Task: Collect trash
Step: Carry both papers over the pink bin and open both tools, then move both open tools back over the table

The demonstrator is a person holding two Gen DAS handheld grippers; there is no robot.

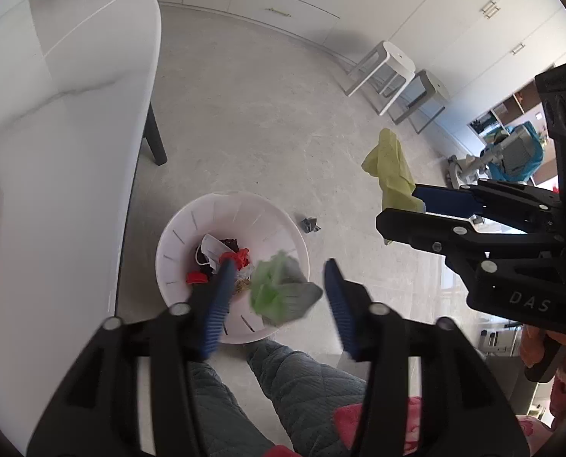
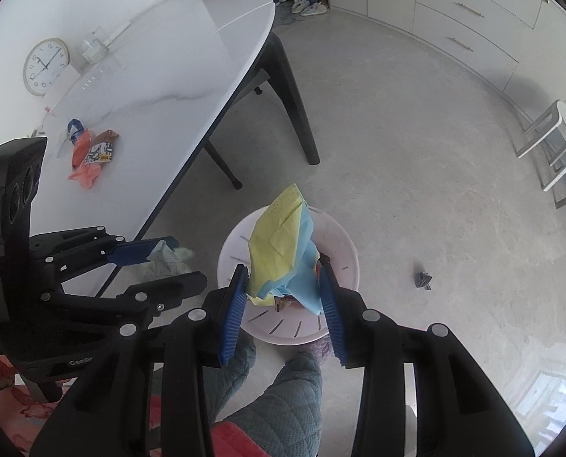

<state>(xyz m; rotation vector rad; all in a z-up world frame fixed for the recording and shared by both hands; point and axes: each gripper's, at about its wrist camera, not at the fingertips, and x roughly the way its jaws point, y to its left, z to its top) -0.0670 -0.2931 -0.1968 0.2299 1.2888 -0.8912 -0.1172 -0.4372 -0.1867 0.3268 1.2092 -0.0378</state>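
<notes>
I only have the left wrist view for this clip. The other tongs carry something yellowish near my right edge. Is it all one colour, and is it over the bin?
Observer: The right wrist view shows the right tongs gripping a sheet that is part yellow, part light blue, above the white bin.
Operator: Is there more on the table than the wrapper at my edge?
Observer: Yes, several wrappers lie bunched together on the table.
Operator: Anything else up there?
Observer: A round white clock shows behind them.
</notes>
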